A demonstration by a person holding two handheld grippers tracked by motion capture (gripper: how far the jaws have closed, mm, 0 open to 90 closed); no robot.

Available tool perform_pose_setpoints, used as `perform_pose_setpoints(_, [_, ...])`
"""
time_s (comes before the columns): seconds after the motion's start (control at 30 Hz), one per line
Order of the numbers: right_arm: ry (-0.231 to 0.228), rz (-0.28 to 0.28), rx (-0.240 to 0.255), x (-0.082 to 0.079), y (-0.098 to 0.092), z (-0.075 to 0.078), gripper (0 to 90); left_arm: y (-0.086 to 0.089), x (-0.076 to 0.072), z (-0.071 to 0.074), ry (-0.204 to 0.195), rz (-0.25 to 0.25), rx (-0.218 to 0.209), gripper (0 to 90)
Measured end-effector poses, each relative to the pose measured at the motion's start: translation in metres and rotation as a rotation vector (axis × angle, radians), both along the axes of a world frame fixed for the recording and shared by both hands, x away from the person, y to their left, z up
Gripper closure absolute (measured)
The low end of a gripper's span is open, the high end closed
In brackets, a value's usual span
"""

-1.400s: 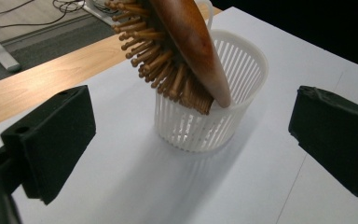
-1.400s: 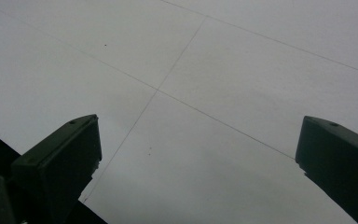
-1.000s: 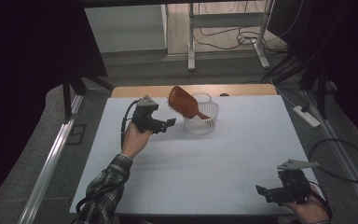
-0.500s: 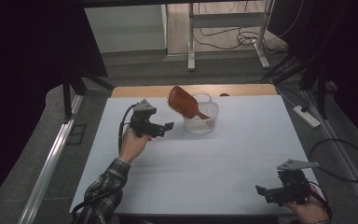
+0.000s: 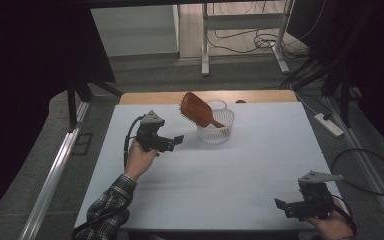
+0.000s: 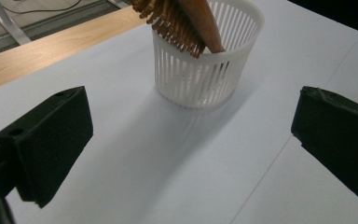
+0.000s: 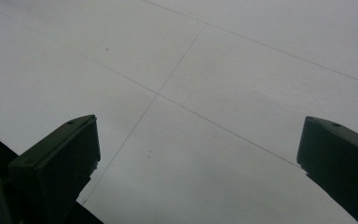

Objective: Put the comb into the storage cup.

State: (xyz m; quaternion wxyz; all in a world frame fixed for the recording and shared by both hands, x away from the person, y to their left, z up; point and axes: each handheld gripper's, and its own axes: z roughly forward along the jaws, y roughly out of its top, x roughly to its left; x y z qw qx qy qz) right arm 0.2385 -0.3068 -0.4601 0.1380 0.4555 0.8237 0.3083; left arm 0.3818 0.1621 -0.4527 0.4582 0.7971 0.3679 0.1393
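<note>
Two claws are mine, and both stand spread with nothing between their jaws. My left gripper [image 5: 176, 140] hangs over the left part of the white table [image 5: 240, 165], its open jaws turned toward the white slatted basket [image 5: 216, 127], which sits near but clearly apart from it, toward the far edge of the table. In the left gripper view the basket [image 6: 205, 70] stands upright ahead of my wide-set jaws, throwing a soft shadow on the white surface toward me. The wooden hairbrush [image 5: 196, 108] stands handle-down in the basket, leaning to the left so that its broad head juts out above the rim; in the left gripper view its bristles [image 6: 170, 21] hang over the basket's near-left rim. My right gripper [image 5: 282, 206] sits low at the near right corner of the table, well apart from basket and brush, its jaws wide open over bare table [image 7: 205, 84] crossed by thin seam lines.
</note>
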Motion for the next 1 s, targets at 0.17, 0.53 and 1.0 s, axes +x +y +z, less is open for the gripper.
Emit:
perform_pose_setpoints(0.17, [-0.003,0.002,0.001,0.0,0.0,0.0,0.0,0.002,-0.005,0.0,0.012,0.003,-0.006,0.0])
perform_pose_setpoints(0.53, [-0.006,0.009,-0.002,0.0,0.001,0.0,0.0,0.007,-0.015,0.0,0.017,0.004,0.006,0.0])
perform_pose_setpoints(1.0, [-0.006,0.016,-0.002,-0.001,0.001,0.0,0.0,0.016,-0.028,-0.004,0.042,0.01,-0.003,0.0])
